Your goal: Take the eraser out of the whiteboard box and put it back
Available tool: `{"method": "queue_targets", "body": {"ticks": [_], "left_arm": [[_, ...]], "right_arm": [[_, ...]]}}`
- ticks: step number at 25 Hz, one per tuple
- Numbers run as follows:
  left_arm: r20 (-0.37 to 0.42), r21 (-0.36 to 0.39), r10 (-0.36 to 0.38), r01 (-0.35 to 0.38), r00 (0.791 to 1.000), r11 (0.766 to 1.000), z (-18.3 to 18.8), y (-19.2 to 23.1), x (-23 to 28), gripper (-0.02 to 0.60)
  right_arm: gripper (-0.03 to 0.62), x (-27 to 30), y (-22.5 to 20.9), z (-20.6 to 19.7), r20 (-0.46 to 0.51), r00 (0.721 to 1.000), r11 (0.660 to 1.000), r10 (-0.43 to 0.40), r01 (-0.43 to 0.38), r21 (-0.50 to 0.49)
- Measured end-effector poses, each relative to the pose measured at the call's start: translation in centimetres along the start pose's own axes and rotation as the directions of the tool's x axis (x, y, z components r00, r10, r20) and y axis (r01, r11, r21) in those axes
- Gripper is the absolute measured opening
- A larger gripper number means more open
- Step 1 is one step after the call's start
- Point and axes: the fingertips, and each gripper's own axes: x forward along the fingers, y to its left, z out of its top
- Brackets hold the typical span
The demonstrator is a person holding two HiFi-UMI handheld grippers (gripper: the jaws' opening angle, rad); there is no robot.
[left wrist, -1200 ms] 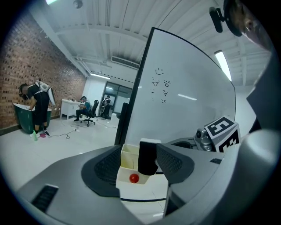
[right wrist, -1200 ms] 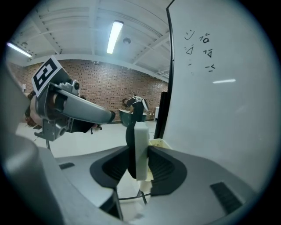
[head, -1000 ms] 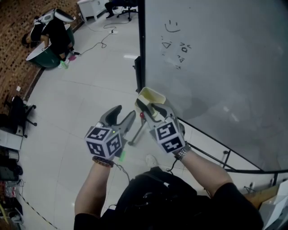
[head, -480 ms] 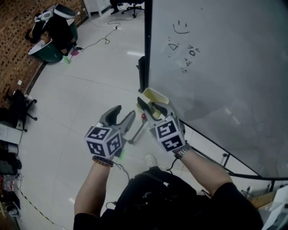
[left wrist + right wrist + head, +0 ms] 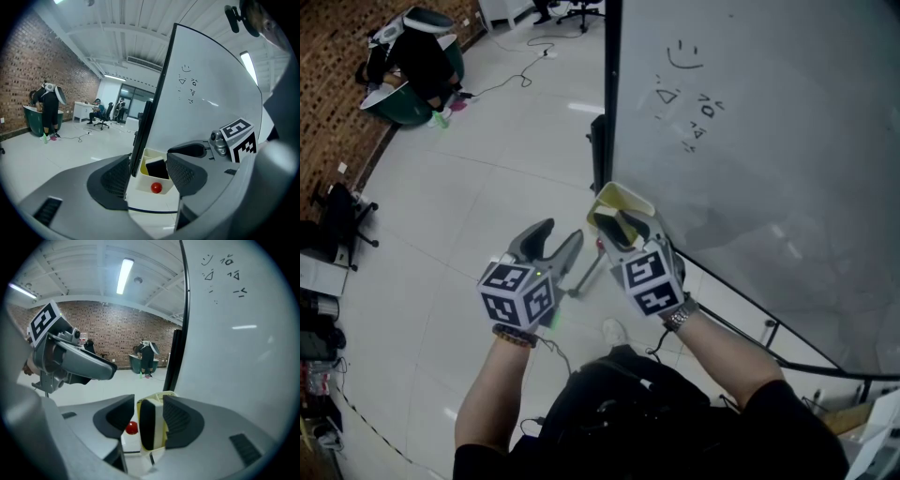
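A pale yellow box (image 5: 630,198) hangs at the lower left corner of the whiteboard (image 5: 769,141). The eraser (image 5: 627,228), black felt on a white body, stands upright in the box (image 5: 159,395). My right gripper (image 5: 619,221) straddles the eraser (image 5: 147,427) and its jaws are opening, with a gap on the left side. In the left gripper view the eraser (image 5: 157,167) leans in the box (image 5: 144,180) behind a red ball (image 5: 156,187). My left gripper (image 5: 559,234) hovers open and empty just left of the box.
The whiteboard's black frame post (image 5: 610,84) rises beside the box, and its stand rail (image 5: 750,300) runs below. A person (image 5: 417,61) bends over a green tub at the far left by a brick wall. Cables (image 5: 511,89) lie on the white floor.
The right gripper's jaws have spread apart around the eraser, which stays in the box. Both hands have stayed in place.
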Motion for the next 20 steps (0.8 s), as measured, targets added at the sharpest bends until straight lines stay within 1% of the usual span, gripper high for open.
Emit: {"method": "queue_targets", "body": {"ticks": [9,20], "left_arm": [[0.000,0.014,-0.015,0.015,1.000,1.000,-0.2,-0.8,-0.8,0.249],[0.017,0.059,-0.051,0.049,0.999,0.997,-0.3,-3.4,-4.4,0.249]], "right_arm": [[0.218,-1.3,0.7,0.1,0.012,1.000,1.000,-0.016,0.015,0.013],[0.218,-5.6,2.8,0.7,0.051,0.996,0.997,-0.068,0.067,0.032]]}}
